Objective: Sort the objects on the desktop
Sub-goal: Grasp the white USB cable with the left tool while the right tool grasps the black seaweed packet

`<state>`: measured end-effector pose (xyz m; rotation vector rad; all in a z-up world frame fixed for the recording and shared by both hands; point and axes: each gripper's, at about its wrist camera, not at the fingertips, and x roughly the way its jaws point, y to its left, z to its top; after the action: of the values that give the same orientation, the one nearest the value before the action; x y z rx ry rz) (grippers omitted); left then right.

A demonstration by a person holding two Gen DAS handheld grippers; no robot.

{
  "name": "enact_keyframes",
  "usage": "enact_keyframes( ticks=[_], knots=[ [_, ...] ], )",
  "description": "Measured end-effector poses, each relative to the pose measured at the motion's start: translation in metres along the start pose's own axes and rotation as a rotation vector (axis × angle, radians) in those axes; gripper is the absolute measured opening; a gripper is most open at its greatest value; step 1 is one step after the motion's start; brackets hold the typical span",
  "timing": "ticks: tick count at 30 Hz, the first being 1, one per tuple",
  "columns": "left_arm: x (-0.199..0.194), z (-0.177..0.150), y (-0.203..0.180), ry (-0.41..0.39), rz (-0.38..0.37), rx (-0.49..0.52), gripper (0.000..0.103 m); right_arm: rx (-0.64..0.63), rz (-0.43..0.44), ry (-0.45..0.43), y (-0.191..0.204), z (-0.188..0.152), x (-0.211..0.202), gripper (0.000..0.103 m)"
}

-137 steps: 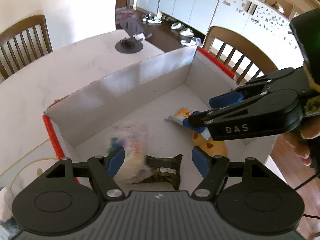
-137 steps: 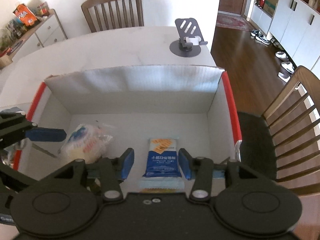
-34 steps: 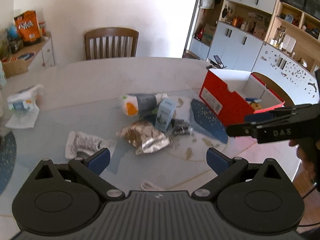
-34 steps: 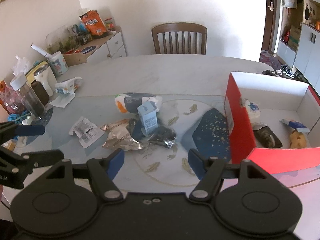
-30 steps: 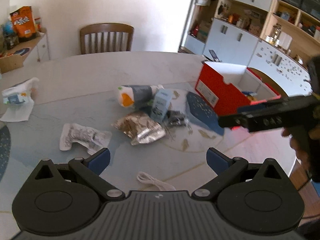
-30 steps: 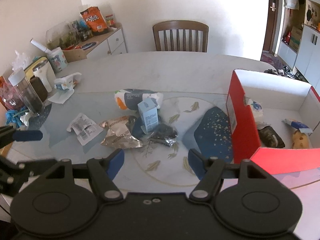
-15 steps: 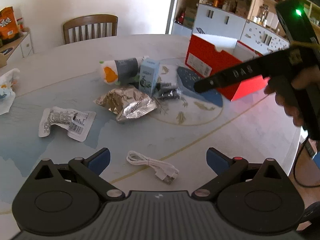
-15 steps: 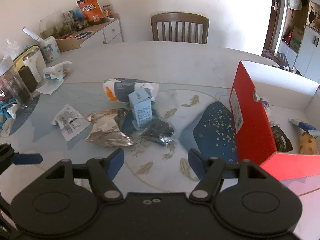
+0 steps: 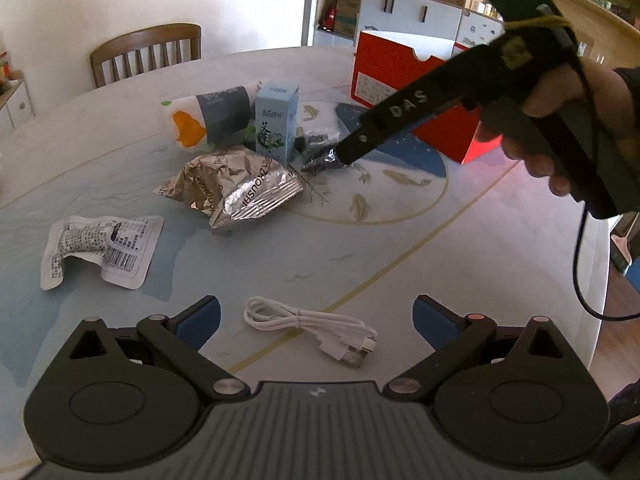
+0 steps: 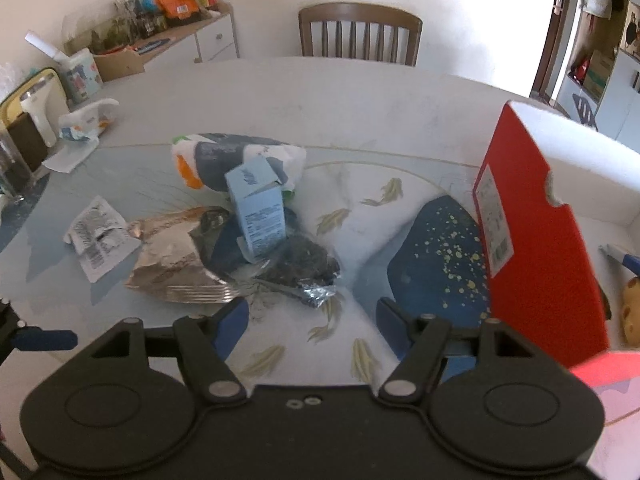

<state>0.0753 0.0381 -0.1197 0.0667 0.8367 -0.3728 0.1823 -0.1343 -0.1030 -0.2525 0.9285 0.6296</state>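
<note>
In the left wrist view, the left gripper (image 9: 316, 316) is seen with its jaws spread wide and nothing between them. A coiled white cable (image 9: 310, 330) lies on the tabletop (image 9: 400, 248) just ahead of them, near the tabletop's near edge. The step in hand is judged to be the approach for another pick, and for this hand the cable appears the likely target: the jaws would need to be lowered astride the coil and closed across its bunched middle, since a loose loop could slip free. Further in, toward the tabletop's centre, a silver foil bag (image 9: 236, 188), a light blue carton (image 9: 276, 122) standing upright, a white and grey pouch (image 9: 210, 118) and a flat white sachet (image 9: 96, 250) are shown. The right gripper (image 9: 340, 156) is seen from the side, held in a hand (image 9: 576, 120), its tip close to a small dark packet (image 9: 320, 160); whether they touch cannot be told here. The red box (image 9: 400, 76) stands toward the far right edge.

In the right wrist view, the right gripper (image 10: 312, 316) is shown with its jaws wide apart and empty, the dark packet (image 10: 300, 268) lying just ahead of them. A descent and a closing on the packet's crinkled body would be called for. The cable is not shown here, but the inside of the red box (image 10: 536, 240) is partly revealed, with sorted items already lying in it at the right edge of the view. A sideboard with jars and bags is also seen beyond the far left edge.
</note>
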Motion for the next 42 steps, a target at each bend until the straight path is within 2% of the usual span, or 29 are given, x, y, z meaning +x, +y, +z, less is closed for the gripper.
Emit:
enact_keyframes(
  ticks=[8,13,16,27,34,38,42],
  knots=[
    [0.006,0.003,0.009,0.005,-0.022,-0.003,0.103,0.056,0.015,-0.019,0.0,0.021,0.013,0.07],
    [0.01,0.001,0.007,0.011,-0.042,0.028,0.103,0.145,0.002,0.006,-0.006,0.031,0.032,0.07],
    [0.012,-0.001,0.006,0.013,-0.053,0.052,0.103,0.168,-0.023,0.033,-0.007,0.032,0.043,0.07],
    [0.019,-0.004,0.007,0.019,-0.063,0.078,0.101,0.21,-0.021,0.074,-0.011,0.029,0.056,0.069],
    [0.019,-0.004,0.003,0.005,-0.04,0.097,0.09,0.209,-0.032,0.067,-0.012,0.026,0.056,0.067],
    [0.019,-0.003,0.002,-0.004,-0.024,0.102,0.079,0.184,-0.037,0.064,-0.01,0.025,0.055,0.056],
    [0.019,-0.002,0.001,-0.001,-0.017,0.097,0.078,0.184,-0.041,0.065,-0.01,0.025,0.053,0.05]
  ],
)
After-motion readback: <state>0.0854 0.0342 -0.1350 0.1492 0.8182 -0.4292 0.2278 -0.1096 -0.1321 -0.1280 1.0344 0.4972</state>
